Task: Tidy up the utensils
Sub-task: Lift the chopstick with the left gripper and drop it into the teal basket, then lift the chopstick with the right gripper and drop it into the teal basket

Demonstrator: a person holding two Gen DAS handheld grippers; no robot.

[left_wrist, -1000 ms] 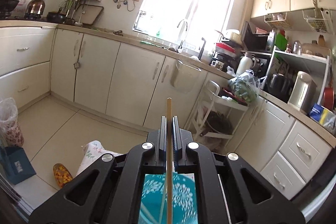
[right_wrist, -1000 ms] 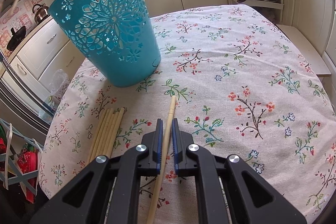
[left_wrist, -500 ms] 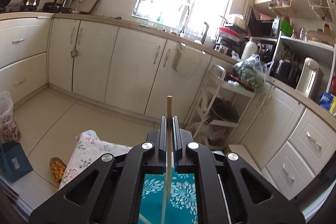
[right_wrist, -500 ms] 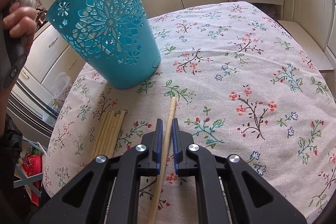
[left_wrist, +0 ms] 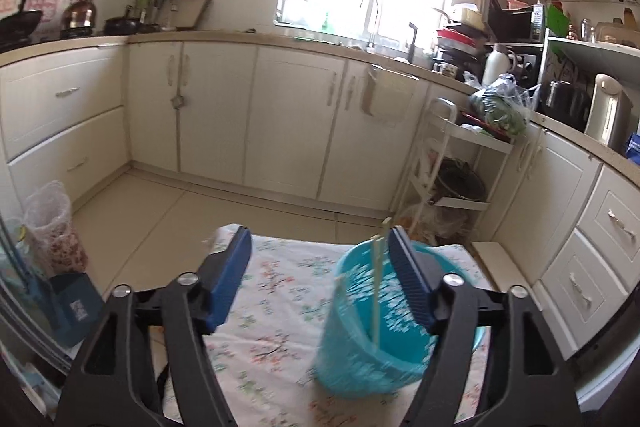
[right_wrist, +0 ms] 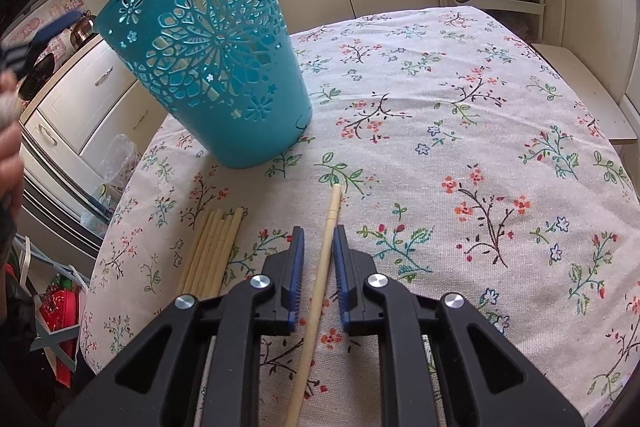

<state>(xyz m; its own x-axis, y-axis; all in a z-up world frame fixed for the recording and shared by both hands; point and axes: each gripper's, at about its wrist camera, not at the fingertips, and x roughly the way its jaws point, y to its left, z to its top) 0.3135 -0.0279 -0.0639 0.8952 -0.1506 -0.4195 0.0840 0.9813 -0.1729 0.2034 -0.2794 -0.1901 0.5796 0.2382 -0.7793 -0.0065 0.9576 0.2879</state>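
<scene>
Since the earlier frames, the left hand-held gripper [left_wrist: 318,275] has let go of its chopstick: its jaws have just been opening and now stand wide apart with nothing gripped between them. That chopstick [left_wrist: 376,291] now stands almost upright inside the teal basket [left_wrist: 362,339], close to the right blue pad, though the blur does not let me tell whether the two touch. The left view has also dropped lower, so the floral tabletop [left_wrist: 280,307] and the basket's open mouth show between the fingers. The right hand-held gripper [right_wrist: 319,259] has kept its place over the tabletop [right_wrist: 460,131]. Its jaws have just been opening a little and now stand narrowly apart, with a single chopstick [right_wrist: 320,275] lying on the cloth between them; a thin gap shows on each side of the stick, so the pads do not press it. To the left of this gripper a bundle of chopsticks [right_wrist: 212,251] lies flat on the cloth, side by side. In the right view the teal basket [right_wrist: 216,67], with its cut-out flower pattern, stands beyond the bundle, near the left edge of the tabletop. At the far left border a person's hand [right_wrist: 8,131] is partly visible, blurred.
</scene>
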